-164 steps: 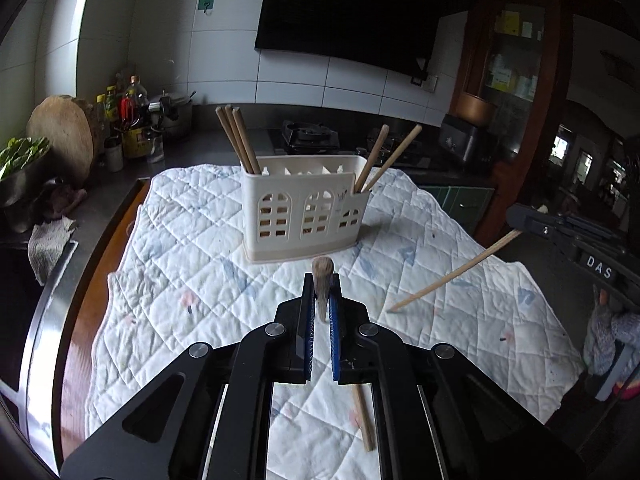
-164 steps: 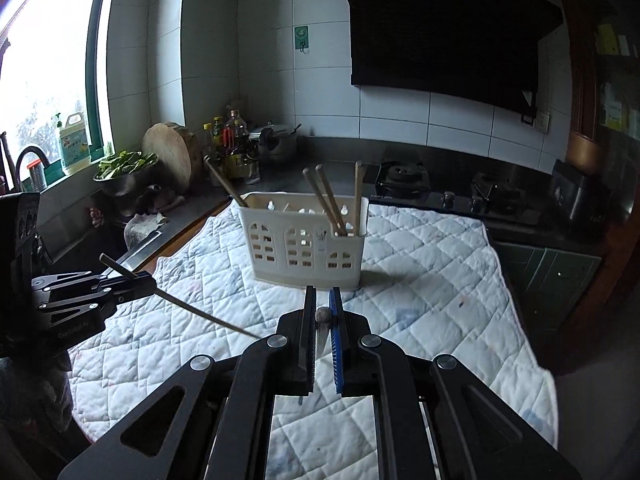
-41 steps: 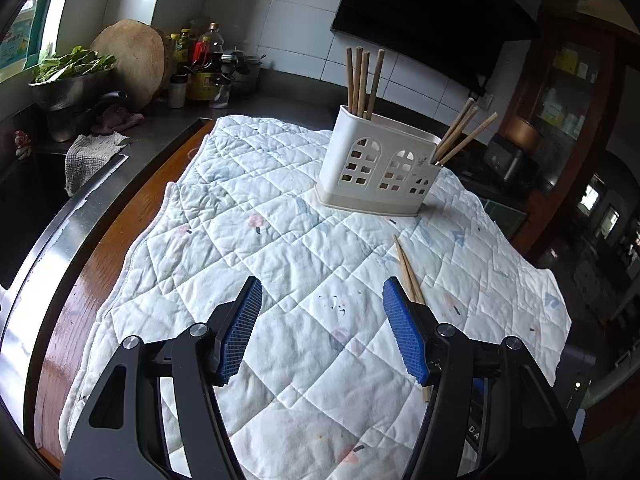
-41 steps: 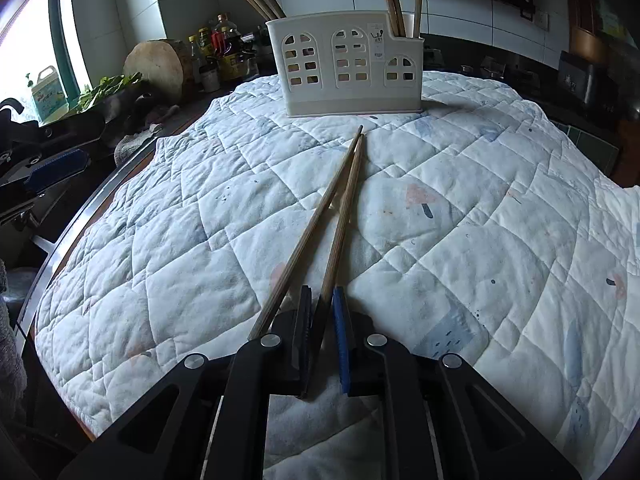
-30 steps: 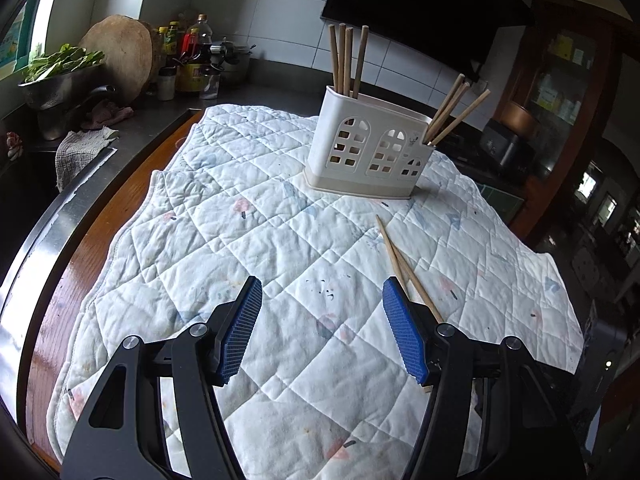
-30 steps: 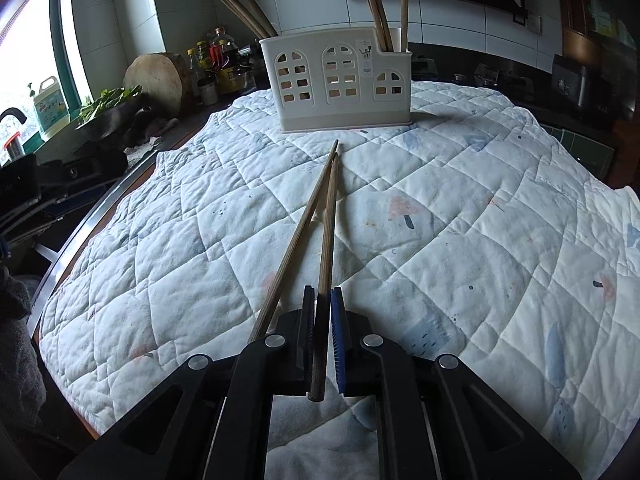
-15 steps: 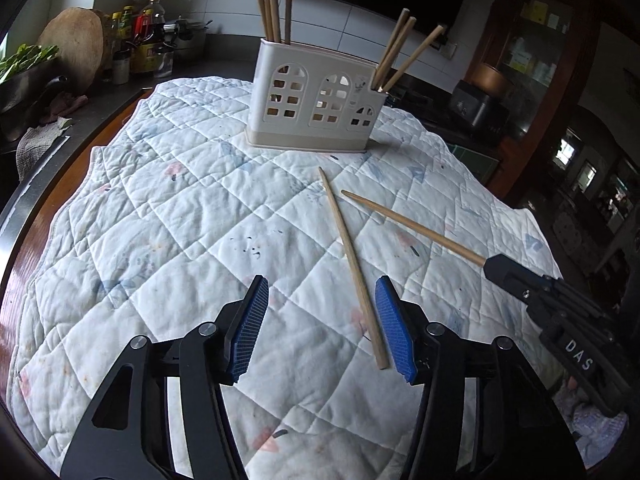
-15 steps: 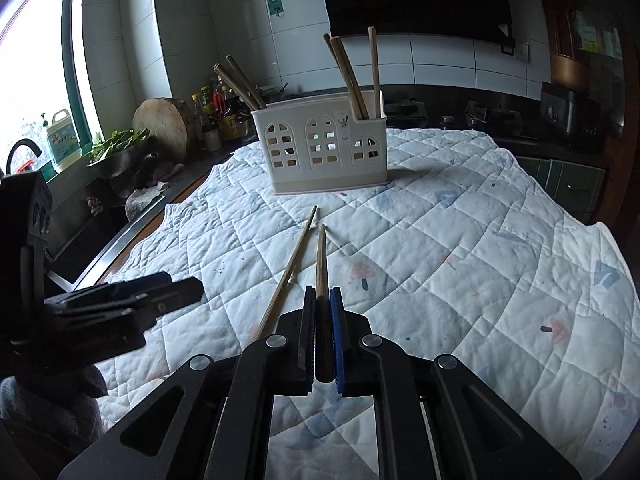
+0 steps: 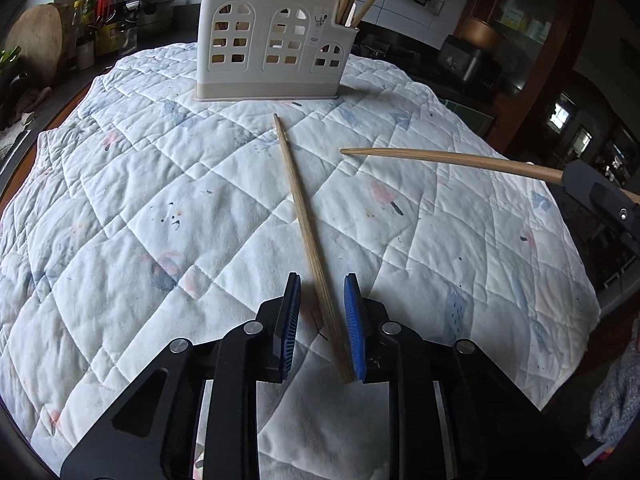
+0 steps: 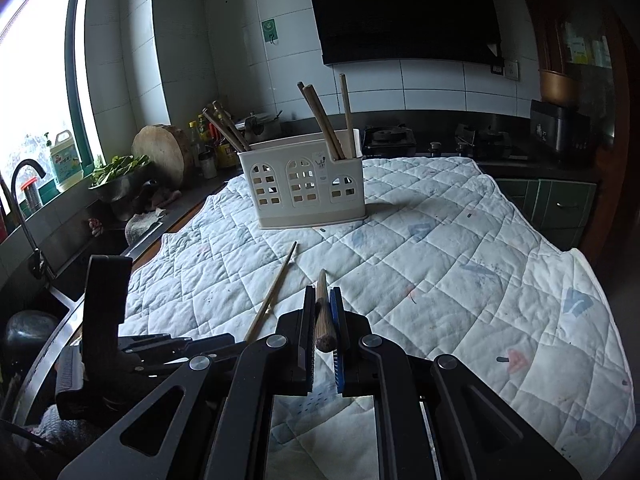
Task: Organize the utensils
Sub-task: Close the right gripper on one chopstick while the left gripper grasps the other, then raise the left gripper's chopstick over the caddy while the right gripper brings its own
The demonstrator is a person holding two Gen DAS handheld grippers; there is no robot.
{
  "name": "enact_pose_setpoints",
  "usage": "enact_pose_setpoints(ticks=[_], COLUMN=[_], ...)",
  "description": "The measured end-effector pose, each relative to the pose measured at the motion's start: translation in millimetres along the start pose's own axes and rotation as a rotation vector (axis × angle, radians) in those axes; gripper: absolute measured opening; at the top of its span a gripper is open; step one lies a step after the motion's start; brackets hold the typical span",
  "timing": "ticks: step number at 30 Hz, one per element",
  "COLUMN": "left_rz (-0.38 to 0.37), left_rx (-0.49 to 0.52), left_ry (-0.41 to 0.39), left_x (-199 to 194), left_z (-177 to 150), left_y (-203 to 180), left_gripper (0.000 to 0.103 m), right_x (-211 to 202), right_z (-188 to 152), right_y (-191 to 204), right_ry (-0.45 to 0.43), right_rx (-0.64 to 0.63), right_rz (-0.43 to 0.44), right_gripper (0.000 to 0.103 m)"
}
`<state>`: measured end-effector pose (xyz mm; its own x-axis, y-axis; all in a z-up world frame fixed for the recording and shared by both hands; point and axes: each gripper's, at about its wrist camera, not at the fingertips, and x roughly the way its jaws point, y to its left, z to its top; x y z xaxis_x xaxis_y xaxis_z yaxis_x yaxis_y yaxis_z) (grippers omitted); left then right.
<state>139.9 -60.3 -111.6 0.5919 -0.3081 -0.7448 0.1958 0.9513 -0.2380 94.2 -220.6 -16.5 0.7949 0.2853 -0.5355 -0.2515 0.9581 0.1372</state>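
Quilted cloth (image 9: 120, 208) covered the counter, with the utensil holder (image 9: 276, 52) near its far edge already stocked with several chopsticks. One chopstick (image 10: 323, 312) was clamped in the right gripper (image 10: 323, 312); the left gripper (image 9: 322, 308) was closing around the last chopstick on the cloth (image 9: 304, 216), not yet pinching.

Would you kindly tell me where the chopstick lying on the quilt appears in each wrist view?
Left wrist: the lying chopstick runs up the centre, its near end between the closing left claw.
Right wrist: left of centre, beside the held chopstick.
Shared landmark: white utensil holder.
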Motion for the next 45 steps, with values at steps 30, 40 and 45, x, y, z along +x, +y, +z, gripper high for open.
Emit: enact_pose_setpoints(ticks=[30,40,45], left_rz=[0.027,0.014,0.045], left_rx=[0.035,0.087,0.115], left_ry=[-0.223,-0.284,-0.367], left_x=[-88,-116,-144], left_z=[89,160,202], left_y=[15,12,10], left_gripper=[0.005,0.005,0.005], right_x=[1,29,47], right_z=[109,198,236], right_y=[-15,-22,-21], right_ry=[-0.007,-0.040,-0.071], right_rx=[-0.175,-0.182,-0.186], right_rz=[0.003,-0.026,-0.052], right_gripper=[0.007,0.007,0.007])
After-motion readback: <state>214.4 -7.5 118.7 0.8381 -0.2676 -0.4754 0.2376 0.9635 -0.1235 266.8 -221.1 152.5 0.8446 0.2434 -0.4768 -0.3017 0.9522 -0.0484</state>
